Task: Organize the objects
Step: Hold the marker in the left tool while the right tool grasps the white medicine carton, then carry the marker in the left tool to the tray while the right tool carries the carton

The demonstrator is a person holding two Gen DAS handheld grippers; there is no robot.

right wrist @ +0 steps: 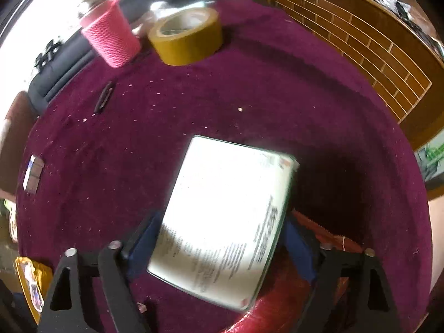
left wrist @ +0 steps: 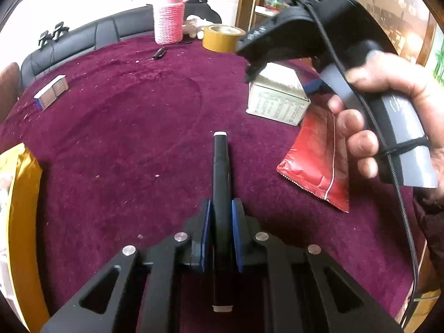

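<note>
Our left gripper (left wrist: 221, 222) holds a black pen (left wrist: 220, 166) tight between its blue pads, the pen pointing forward above the maroon tablecloth (left wrist: 125, 138). Our right gripper (right wrist: 219, 238) stands with its jaws wide on either side of a white printed box (right wrist: 222, 216), though blur keeps us from telling whether the pads touch it. The box sits partly on a red packet (left wrist: 316, 161), with a roll of tape (right wrist: 186, 36) and a pink bottle (right wrist: 111, 38) well beyond.
</note>
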